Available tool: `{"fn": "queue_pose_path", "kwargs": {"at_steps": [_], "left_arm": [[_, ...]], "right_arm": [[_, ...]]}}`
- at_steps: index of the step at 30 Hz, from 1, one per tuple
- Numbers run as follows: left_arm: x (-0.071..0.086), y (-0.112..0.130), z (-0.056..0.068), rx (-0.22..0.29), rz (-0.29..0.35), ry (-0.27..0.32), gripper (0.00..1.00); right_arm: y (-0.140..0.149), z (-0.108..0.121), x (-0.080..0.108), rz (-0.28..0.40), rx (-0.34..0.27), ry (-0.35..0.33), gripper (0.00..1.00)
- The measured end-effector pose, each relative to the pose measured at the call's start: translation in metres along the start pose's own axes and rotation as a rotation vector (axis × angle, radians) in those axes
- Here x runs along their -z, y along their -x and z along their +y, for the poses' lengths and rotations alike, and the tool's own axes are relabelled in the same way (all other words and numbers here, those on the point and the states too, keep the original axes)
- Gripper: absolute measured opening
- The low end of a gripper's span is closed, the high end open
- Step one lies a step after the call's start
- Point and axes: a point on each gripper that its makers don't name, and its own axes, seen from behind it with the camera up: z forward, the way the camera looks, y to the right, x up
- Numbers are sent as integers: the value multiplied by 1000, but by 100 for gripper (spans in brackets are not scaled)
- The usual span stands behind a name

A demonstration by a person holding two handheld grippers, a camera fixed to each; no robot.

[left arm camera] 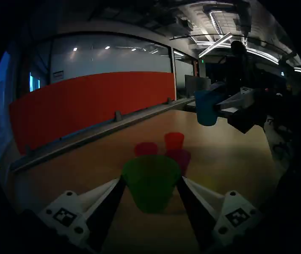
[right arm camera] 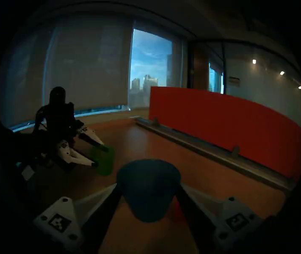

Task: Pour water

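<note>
A red partition panel [left arm camera: 91, 101] is standing along the far edge of the wooden tabletop [left arm camera: 226, 156]. Behind it, a glass wall [left arm camera: 108, 55] is reflecting ceiling spots. Past its end, a window [right arm camera: 150, 72] is showing a daylit skyline beside drawn blinds [right arm camera: 82, 63]. Strip lights [left arm camera: 216, 44] are glowing overhead.

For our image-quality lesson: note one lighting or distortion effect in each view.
Left gripper view: dim overall, ceiling light strips glare, green cup looks murky. Right gripper view: bright window backlights, leaving the blue cup dull and the left tool's body a silhouette; fisheye bows the red partition.
</note>
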Motion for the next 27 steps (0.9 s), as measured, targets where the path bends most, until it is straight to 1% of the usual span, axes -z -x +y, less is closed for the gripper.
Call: {"fn": "queue_pose_path", "kwargs": {"at_steps": [15,27], "left_arm": [[-9,38,-1,-11,-141,20,86],[-10,54,0,-22,-202,37,86]], "right_arm": [[56,-3,-7,-127,-8,-31,91],[101,2,-13,-219,1,-27,92]]}}
